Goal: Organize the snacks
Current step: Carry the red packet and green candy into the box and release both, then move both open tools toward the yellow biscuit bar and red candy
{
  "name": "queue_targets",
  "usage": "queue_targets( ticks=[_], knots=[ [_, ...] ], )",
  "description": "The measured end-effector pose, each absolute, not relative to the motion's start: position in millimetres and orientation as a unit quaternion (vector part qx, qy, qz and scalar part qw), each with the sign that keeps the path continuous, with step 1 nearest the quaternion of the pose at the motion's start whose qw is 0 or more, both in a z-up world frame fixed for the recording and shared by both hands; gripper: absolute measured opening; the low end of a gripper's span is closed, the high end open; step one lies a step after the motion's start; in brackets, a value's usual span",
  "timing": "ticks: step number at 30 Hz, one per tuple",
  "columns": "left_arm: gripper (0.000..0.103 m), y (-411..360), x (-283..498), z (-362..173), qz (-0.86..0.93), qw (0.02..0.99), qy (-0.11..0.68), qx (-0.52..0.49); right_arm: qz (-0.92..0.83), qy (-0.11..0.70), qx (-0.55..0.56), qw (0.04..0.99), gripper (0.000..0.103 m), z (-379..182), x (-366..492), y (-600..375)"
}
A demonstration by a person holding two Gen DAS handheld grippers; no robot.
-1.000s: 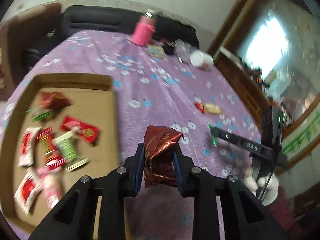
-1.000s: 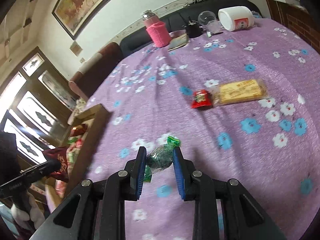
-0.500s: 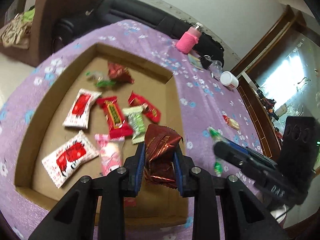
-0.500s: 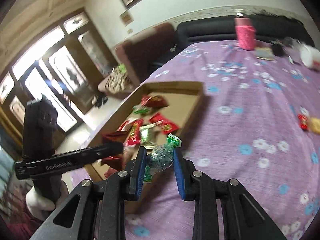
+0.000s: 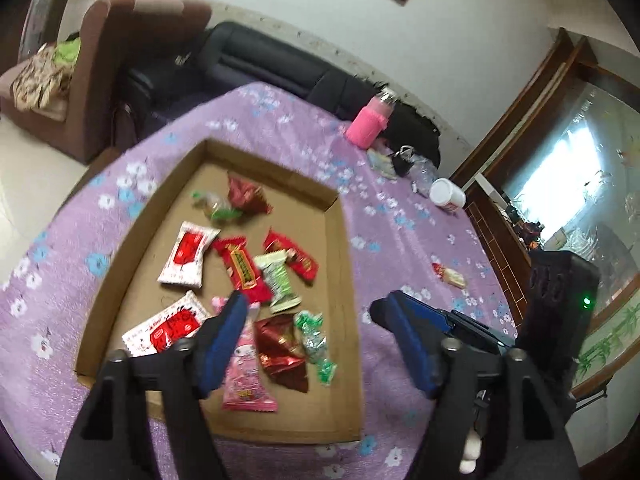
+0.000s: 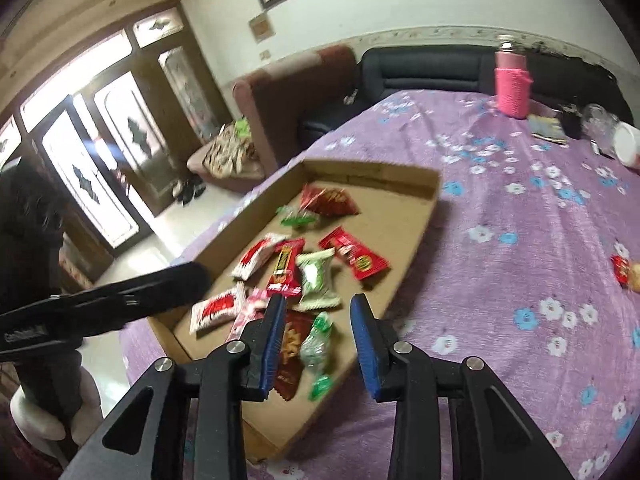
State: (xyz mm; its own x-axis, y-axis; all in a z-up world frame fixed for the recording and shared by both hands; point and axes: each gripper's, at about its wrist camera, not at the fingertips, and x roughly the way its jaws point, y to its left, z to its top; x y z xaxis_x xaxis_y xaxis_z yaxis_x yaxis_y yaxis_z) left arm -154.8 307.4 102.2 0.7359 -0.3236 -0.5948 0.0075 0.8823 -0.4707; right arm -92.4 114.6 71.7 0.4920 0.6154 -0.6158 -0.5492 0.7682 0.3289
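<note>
Over cardboard tray (image 5: 338, 248), both grippers' fingers just opened, empty; maroon packet (image 5: 282, 348) & green candy (image 5: 316, 338) dropped inside.

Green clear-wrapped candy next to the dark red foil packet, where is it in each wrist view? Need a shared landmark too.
Left wrist: green candy lies in the cardboard tray, lower centre, just right of the dark red foil packet.
Right wrist: green candy lies in the tray's near corner, in line with the gap of the right gripper, packet to its left.
Shared landmark: pink bottle at the table's far edge.
</note>
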Motion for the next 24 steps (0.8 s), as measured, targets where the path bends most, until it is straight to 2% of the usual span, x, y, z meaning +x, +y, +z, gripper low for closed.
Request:
queue_targets(
  ticks=[3,6,10,17,24],
  knots=[
    [0.092,290,-159,118,-0.096,0.918,0.330,-0.201,0.301,0.371,0.066,0.876,0.038,77,-92,79],
    [0.092,267,-158,131,-0.145,0.917,0.315,-0.195,0.263,0.366,0.082,0.889,0.038,82,-93,43],
    [0.092,225,-156,132,-0.209,0.905,0.328,-0.171,0.211,0.364,0.111,0.900,0.045,81,-95,-16],
    [0.092,145,-129,107,-0.266,0.869,0.385,-0.160,0.132,0.359,0.124,0.916,0.045,87,-119,-102],
    [0.092,110,-135,90,-0.240,0.879,0.394,-0.126,0.094,0.350,0.166,0.917,0.045,92,-138,-156]
  ],
)
